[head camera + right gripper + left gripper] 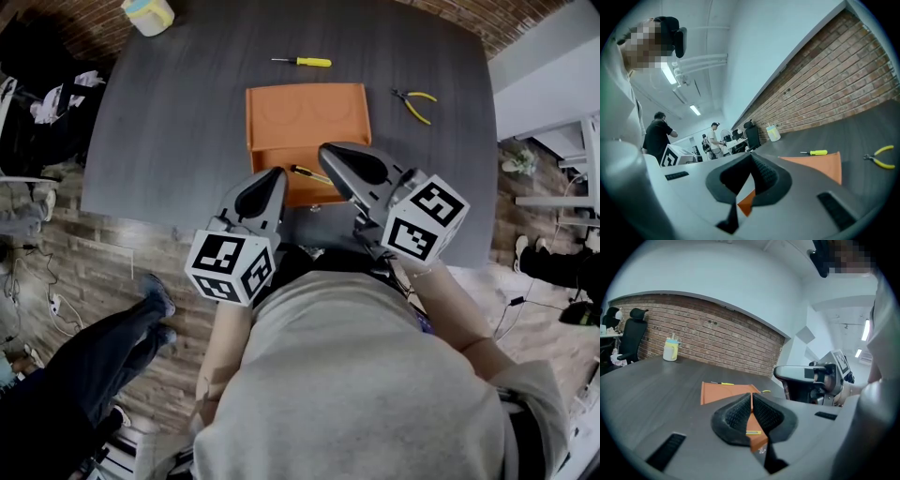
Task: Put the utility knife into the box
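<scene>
The orange box (307, 117) lies open in the middle of the dark table, its lid flat on the far side. The utility knife (307, 174), black and yellow, rests in the near tray of the box, between my two grippers. A yellow bit of the knife (753, 432) shows below the left jaws. My left gripper (276, 174) hovers at the tray's near left, shut and empty. My right gripper (327, 151) hangs over the tray's right side, shut with nothing in it. In their own views the left gripper (751, 397) and right gripper (751, 156) have their pads pressed together.
A yellow-handled screwdriver (305, 62) lies beyond the box. Yellow-handled pliers (415, 103) lie to its right. A pale cup (148, 14) stands at the table's far left corner. People stand left of the table (169, 112), and office chairs sit further off.
</scene>
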The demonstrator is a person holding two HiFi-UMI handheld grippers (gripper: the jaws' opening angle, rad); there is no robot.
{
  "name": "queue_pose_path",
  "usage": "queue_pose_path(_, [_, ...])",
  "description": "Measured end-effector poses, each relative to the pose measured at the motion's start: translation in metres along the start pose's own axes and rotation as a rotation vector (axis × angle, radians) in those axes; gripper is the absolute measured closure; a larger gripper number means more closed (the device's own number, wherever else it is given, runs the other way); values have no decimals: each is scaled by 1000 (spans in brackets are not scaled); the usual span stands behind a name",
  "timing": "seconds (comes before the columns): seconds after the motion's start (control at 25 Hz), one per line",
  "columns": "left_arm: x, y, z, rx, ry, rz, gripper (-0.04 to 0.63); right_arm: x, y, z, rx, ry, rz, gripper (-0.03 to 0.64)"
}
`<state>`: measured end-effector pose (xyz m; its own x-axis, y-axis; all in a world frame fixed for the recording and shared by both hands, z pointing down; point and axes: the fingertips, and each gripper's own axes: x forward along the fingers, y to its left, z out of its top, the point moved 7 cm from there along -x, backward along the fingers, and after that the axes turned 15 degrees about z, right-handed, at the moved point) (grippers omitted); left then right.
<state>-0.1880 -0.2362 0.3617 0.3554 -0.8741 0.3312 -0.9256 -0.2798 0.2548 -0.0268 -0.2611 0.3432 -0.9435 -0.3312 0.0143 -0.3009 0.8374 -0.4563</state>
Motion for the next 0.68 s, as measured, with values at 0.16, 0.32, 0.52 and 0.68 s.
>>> queue_pose_path(0.16, [3, -2, -2, 8, 12, -9, 569, -6, -6, 7, -17, 44, 17, 612])
queue_pose_path(0.32, [8, -5, -4, 5, 16, -9, 569, -15, -12, 14, -32, 68, 9, 611])
queue_pose_path(0.52, [11, -5, -4, -3, 10, -14, 569, -19, -14, 17, -45, 104, 13, 612])
queue_pose_path(0.68, [17, -4, -4, -3, 8, -15, 569, -15, -15, 20, -61, 141, 38, 612])
